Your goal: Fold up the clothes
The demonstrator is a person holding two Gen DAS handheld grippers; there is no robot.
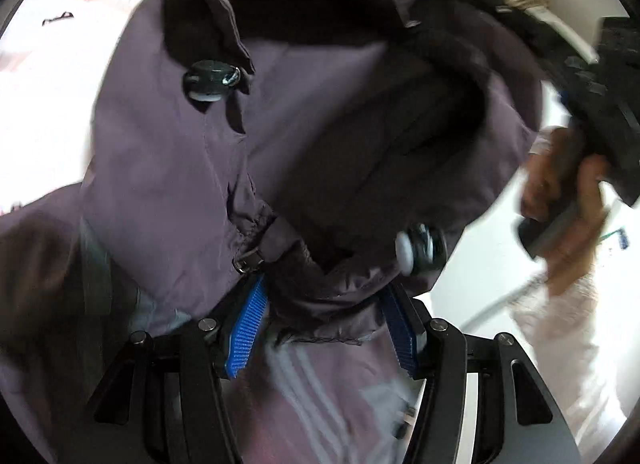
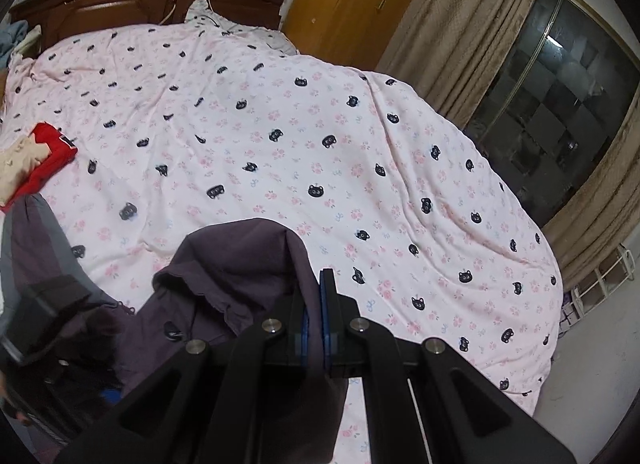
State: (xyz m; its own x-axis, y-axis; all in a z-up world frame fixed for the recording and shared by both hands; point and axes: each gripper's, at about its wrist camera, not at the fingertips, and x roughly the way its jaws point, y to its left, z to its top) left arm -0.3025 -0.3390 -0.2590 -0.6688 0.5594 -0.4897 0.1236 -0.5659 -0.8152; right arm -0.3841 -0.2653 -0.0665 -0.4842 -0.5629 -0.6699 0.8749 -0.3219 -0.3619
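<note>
Purple jacket (image 1: 168,151) looked light, thin, slippery shell fabric, floppy; best gripped at hems or collar edge, away from the toggles. It hung bunched above the bed (image 2: 320,135). Right claw (image 2: 316,304) was clamped on a fold of it. Left claw (image 1: 324,316) stood apart, a bunched hem lying between the pads, not pinched.

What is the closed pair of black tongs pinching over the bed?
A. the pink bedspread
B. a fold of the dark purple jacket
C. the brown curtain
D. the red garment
B: the right gripper has its blue pads shut on a fold of the dark purple jacket, above the bedspread.
</note>
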